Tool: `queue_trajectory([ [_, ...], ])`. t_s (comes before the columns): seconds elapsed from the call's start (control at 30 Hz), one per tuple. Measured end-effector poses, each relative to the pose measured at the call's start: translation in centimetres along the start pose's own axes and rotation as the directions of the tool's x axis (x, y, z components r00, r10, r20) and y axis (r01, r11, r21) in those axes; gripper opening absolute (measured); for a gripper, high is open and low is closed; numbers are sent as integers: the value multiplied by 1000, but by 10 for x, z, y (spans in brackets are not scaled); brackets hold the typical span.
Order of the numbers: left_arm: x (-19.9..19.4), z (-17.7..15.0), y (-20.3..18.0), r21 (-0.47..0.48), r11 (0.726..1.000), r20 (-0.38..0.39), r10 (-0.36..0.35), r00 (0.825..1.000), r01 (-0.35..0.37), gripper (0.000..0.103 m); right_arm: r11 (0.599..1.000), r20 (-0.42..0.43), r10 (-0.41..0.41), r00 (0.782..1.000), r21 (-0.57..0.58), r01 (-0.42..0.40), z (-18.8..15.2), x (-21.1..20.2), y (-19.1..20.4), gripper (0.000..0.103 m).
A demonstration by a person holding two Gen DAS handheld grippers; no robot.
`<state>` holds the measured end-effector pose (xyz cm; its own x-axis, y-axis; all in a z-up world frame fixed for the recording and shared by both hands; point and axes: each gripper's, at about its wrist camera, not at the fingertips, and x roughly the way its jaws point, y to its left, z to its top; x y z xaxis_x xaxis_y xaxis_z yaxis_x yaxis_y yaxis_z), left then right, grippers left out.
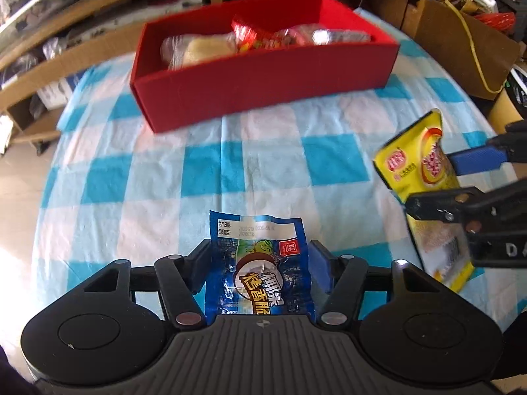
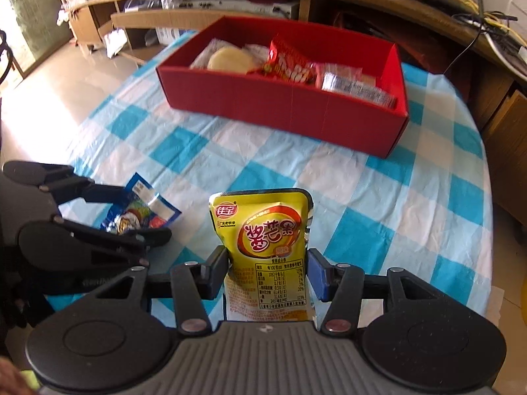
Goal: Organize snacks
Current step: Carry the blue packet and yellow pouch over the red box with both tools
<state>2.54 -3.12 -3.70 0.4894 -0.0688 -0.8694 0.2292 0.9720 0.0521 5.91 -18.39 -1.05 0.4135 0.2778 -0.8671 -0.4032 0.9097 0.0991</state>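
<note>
My left gripper (image 1: 260, 250) is shut on a blue snack packet (image 1: 257, 263), whose top sticks out past the fingers; the right wrist view shows this packet (image 2: 145, 210) at the left, just over the cloth. My right gripper (image 2: 268, 256) is shut on a yellow snack pouch (image 2: 263, 227) and holds it upright. In the left wrist view that pouch (image 1: 415, 161) hangs at the right, in the right gripper (image 1: 434, 184). Farther back on the table stands an open red box (image 1: 263, 92) (image 2: 280, 105) with several wrapped snacks inside.
A blue-and-white checked cloth (image 1: 164, 164) covers the table. Bare cloth lies between the grippers and the box. Wooden shelves (image 2: 197, 16) run behind the table. A cardboard carton (image 1: 461, 49) and yellow cables stand at the right. The floor (image 2: 49, 75) shows at the left.
</note>
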Motion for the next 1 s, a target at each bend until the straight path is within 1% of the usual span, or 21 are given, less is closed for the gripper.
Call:
queue_trajectory([
  [0.17, -21, 19, 1, 9, 1000, 79, -9, 997, 8, 68, 999, 70, -10, 998, 32, 8, 19, -15, -3, 57],
  [0.3, -30, 46, 3, 26, 1000, 138, -18, 990, 14, 68, 998, 134, -26, 991, 65, 17, 46, -27, -9, 57],
  [0.43, -29, 79, 7, 32, 999, 196, -28, 980, 22, 68, 995, 191, -41, 981, 99, 22, 79, -31, -19, 57],
  [0.57, -16, 114, 9, 37, 999, 232, -25, 972, 17, 68, 992, 213, -65, 975, 124, 39, 116, -20, -32, 57],
  [0.7, 9, 145, 15, 19, 1000, 239, -15, 971, 11, 68, 988, 197, -74, 978, 147, 45, 148, 8, -45, 57],
  [0.77, 23, 157, 21, 5, 1000, 228, -9, 974, 8, 68, 986, 182, -75, 980, 161, 45, 160, 25, -51, 57],
  [0.8, 30, 162, 23, -2, 1000, 223, -3, 975, 4, 68, 985, 179, -77, 981, 167, 47, 164, 31, -54, 55],
  [0.83, 35, 166, 25, -9, 1000, 219, 3, 976, -1, 69, 985, 175, -81, 981, 167, 52, 169, 39, -56, 49],
  [0.93, 54, 175, 32, -21, 1000, 197, 16, 980, -12, 69, 979, 184, -80, 980, 197, 43, 178, 54, -63, 49],
  [1.0, 64, 177, 38, -42, 999, 180, 6, 984, 1, 71, 976, 185, -89, 979, 214, 48, 182, 62, -65, 49],
])
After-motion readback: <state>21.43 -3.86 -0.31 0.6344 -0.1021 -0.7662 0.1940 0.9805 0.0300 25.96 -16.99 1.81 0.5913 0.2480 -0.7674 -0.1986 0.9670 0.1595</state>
